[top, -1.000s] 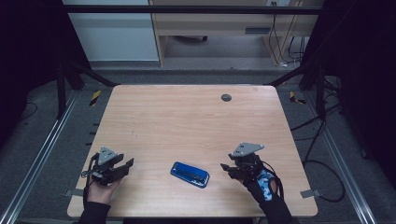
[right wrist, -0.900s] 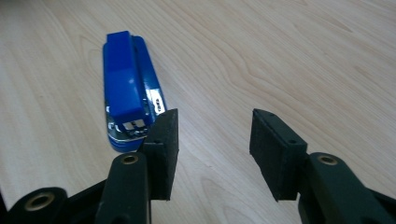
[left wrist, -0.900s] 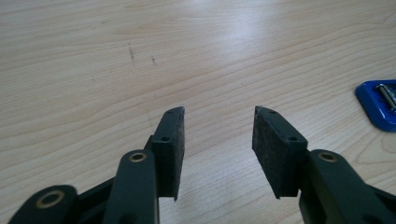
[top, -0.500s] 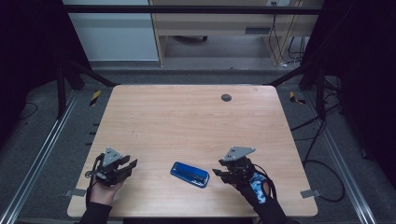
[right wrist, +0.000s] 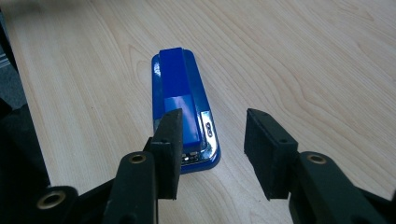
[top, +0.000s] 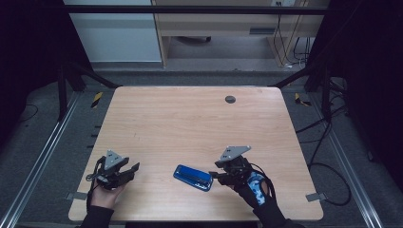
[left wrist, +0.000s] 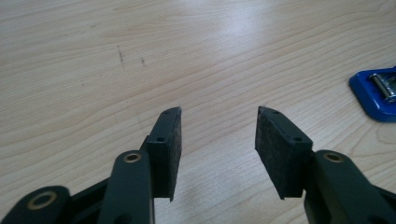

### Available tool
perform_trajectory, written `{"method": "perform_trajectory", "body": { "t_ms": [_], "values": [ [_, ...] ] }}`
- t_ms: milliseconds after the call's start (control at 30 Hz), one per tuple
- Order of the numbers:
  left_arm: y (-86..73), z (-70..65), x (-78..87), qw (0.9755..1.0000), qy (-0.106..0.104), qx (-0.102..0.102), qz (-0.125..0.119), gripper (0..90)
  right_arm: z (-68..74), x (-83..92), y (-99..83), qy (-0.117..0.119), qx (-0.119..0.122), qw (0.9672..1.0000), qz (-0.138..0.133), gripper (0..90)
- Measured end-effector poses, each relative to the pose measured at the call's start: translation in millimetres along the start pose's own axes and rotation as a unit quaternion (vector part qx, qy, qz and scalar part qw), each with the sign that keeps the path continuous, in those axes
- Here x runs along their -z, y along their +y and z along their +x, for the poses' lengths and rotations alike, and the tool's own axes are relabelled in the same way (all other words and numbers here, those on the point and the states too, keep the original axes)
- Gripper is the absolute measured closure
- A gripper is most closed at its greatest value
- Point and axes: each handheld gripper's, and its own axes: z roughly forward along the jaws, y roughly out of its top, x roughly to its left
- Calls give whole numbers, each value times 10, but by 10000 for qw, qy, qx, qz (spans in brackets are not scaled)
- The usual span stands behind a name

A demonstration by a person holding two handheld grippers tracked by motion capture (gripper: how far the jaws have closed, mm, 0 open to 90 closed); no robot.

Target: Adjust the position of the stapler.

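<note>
bench: light wood grain. I see a small dark round spot near the far edge, right of centre.
right claw: near the front edge, right of centre, in my gloved right hand. Jaws spread, nothing pinched. They closed somewhat over the last second and now hold steady. Tips sit just beside the stapler's right end. In the right gripper view the left pad overlaps the stapler's near end; can't tell whether it touches. The right pad is over bare wood.
left claw: front left of the bench, in my left hand, pointing right toward the stapler and well apart from it. Jaws spread, and they have just been opening. In the left gripper view there is only bare wood between the pads.
stapler: blue, lying flat near the front edge, between the two claws. Long axis runs left-right with a slight tilt. Chrome shows at the end nearest the right claw. One corner shows at the right edge of the left gripper view.
</note>
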Motion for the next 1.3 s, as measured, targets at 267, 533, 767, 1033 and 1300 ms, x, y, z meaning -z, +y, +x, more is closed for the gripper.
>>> {"method": "perform_trajectory", "body": {
  "t_ms": [267,533,767,1033,1300],
  "values": [
    [-18,53,-19,10000,69,63,18,445,23,-42,179,124,87,9998,97,559],
    [-15,44,-17,10000,57,-1,13,433,52,-169,373,203,292,9984,450,547],
    [-15,35,-18,10000,66,-35,32,430,93,-320,488,246,334,9974,596,568],
    [-14,31,-19,10000,60,-55,37,432,135,-488,529,414,456,9951,776,567],
    [-15,28,-25,9999,54,-72,44,434,145,-628,515,528,507,9910,1122,573]
  ]
}}
